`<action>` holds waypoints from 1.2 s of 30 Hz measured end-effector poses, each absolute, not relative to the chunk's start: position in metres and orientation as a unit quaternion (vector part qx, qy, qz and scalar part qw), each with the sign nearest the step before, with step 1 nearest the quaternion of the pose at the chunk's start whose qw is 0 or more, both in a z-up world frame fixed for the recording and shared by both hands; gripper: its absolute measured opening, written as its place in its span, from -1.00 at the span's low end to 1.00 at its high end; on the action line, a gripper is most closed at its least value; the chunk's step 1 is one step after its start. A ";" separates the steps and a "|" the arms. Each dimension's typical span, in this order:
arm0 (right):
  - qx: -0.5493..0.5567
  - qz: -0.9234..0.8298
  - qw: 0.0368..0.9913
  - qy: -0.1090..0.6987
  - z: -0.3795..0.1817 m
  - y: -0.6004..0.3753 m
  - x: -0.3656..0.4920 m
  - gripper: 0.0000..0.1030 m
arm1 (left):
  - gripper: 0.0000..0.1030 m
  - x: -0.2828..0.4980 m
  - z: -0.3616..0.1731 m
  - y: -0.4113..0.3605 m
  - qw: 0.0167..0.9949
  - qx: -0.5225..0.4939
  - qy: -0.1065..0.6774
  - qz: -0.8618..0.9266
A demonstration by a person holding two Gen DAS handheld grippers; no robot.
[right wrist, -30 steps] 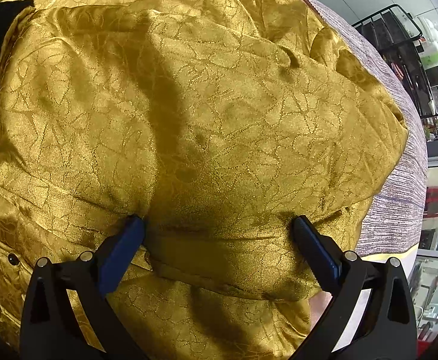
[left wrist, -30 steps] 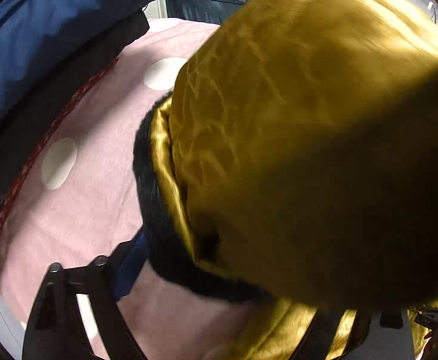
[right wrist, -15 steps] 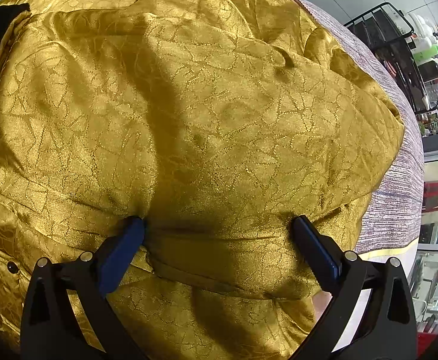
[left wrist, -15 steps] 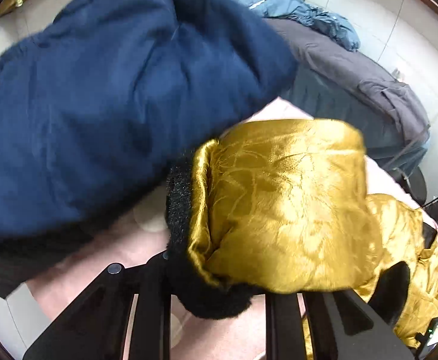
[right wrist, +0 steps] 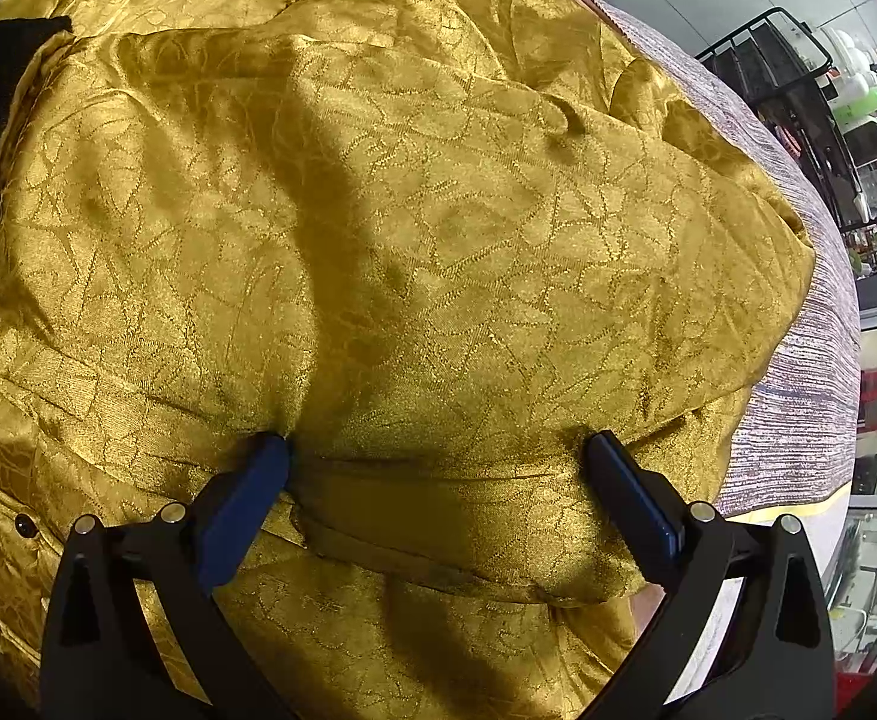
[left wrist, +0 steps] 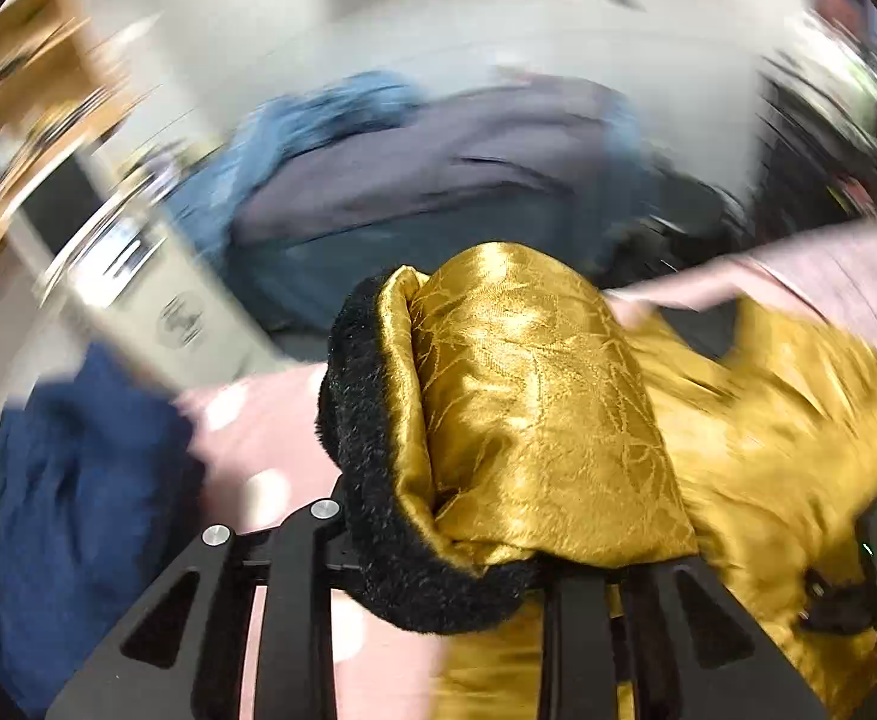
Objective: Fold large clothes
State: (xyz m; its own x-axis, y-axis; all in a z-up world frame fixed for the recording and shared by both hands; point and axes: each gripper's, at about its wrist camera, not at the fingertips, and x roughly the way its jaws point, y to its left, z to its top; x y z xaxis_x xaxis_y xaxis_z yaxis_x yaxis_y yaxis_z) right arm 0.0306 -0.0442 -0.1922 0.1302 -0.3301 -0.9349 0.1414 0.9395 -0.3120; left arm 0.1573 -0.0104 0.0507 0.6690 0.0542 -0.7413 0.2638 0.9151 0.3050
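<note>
A gold satin jacket (right wrist: 414, 228) with a leaf pattern and dark buttons lies spread over the surface and fills the right wrist view. My right gripper (right wrist: 438, 462) is open, its blue-padded fingers (right wrist: 246, 492) pressed down on a folded edge of the jacket. In the left wrist view my left gripper (left wrist: 438, 552) is shut on the jacket's sleeve end (left wrist: 534, 408), which has a black furry cuff (left wrist: 372, 480), and holds it raised. The rest of the jacket (left wrist: 798, 420) trails to the right.
A pink spotted cover (left wrist: 258, 420) lies under the jacket. A dark blue garment (left wrist: 78, 480) sits at the left. A grey and blue heap (left wrist: 438, 180) lies behind, blurred. A grey woven cloth (right wrist: 810, 312) and a black wire rack (right wrist: 786, 60) are at the right.
My left gripper has swung up and round with the sleeve, so the view now faces the room and is blurred. My right gripper has stayed pressed on the jacket.
</note>
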 end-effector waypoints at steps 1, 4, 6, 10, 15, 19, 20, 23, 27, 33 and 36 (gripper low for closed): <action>-0.073 -0.156 0.748 0.641 -0.192 -0.045 0.031 0.89 | -0.34 0.151 0.040 -0.036 0.882 0.219 0.409 -0.085; -0.070 -0.146 0.750 0.641 -0.192 -0.053 0.033 0.89 | 0.25 0.109 0.006 -0.090 0.852 0.283 0.419 -0.135; -0.070 -0.141 0.751 0.641 -0.192 -0.057 0.033 0.89 | 0.48 0.083 -0.027 -0.114 0.825 0.285 0.457 -0.171; -0.068 -0.132 0.754 0.640 -0.193 -0.065 0.035 0.89 | 0.59 0.067 -0.064 -0.122 0.795 0.276 0.510 -0.177; -0.064 -0.133 0.757 0.636 -0.195 -0.069 0.038 0.89 | 0.77 0.044 -0.049 -0.119 0.800 0.233 0.512 -0.209; -0.063 -0.139 0.758 0.634 -0.195 -0.070 0.036 0.89 | 0.80 0.027 -0.028 -0.128 0.812 0.230 0.480 -0.239; -0.063 -0.139 0.757 0.635 -0.195 -0.070 0.036 0.89 | 0.80 0.021 -0.024 -0.130 0.816 0.236 0.469 -0.242; -0.061 -0.135 0.757 0.637 -0.196 -0.066 0.037 0.89 | 0.80 0.019 -0.017 -0.124 0.824 0.215 0.461 -0.251; -0.057 -0.127 0.757 0.638 -0.194 -0.068 0.035 0.89 | 0.80 0.034 -0.013 -0.098 0.842 0.172 0.467 -0.208; -0.054 -0.125 0.757 0.640 -0.174 -0.073 0.035 0.89 | 0.58 0.087 -0.019 -0.012 0.862 0.045 0.503 -0.042; -0.052 -0.118 0.789 0.601 -0.146 -0.068 0.027 0.89 | 0.12 0.112 -0.035 0.010 0.843 0.037 0.537 -0.002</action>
State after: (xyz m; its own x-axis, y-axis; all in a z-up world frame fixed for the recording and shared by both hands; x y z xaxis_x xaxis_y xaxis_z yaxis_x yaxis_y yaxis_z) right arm 0.0267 -0.0682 -0.1464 0.2491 -0.2476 -0.9363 0.1236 0.9670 -0.2229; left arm 0.1123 0.0099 -0.0355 0.4237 0.0360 -0.9051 0.0433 0.9973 0.0599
